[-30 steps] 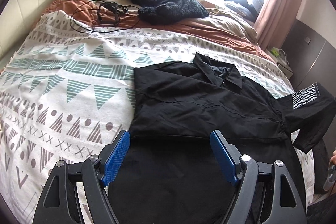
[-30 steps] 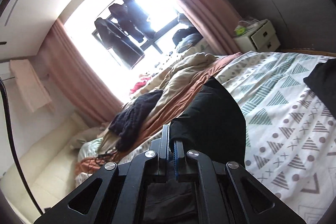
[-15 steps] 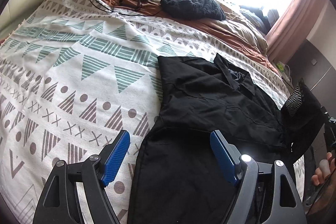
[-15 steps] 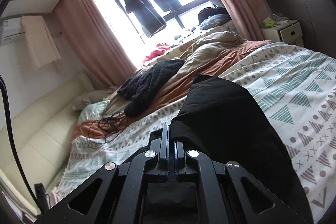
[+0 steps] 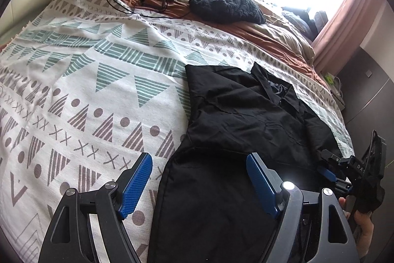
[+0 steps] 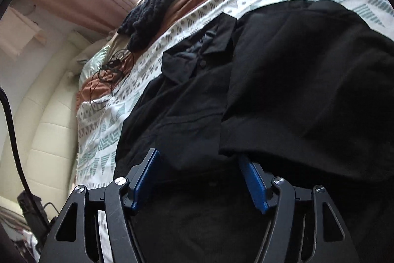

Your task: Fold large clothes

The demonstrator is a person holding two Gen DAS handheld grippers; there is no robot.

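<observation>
1. In the left wrist view we see the black shirt point(image 5: 246, 139) lying on the patterned bedspread point(image 5: 86, 80) of the bed, collar toward the far right, body running to the near edge. We judge it light, soft and limp: it will sag and crease wherever it is not supported, so a hem, a side seam or a shoulder corner is the best place to pinch it.
2. Here the left gripper point(image 5: 199, 181) stands wide with nothing between its blue pads point(image 5: 135, 186); it hovers over the shirt's near left edge, apparently not touching it.
3. At the near right of the same view the right gripper point(image 5: 328, 164) reaches in over the shirt's right side, held by a hand point(image 5: 362, 226).
4. In the right wrist view the black shirt point(image 6: 187, 115) fills the frame, with a folded-over flap point(image 6: 307, 80) lying on its right half.
5. The right gripper point(image 6: 199, 181) is opening its jaws here; the flap's edge drapes over the right pad point(image 6: 256, 186), but neither pad presses cloth.
</observation>
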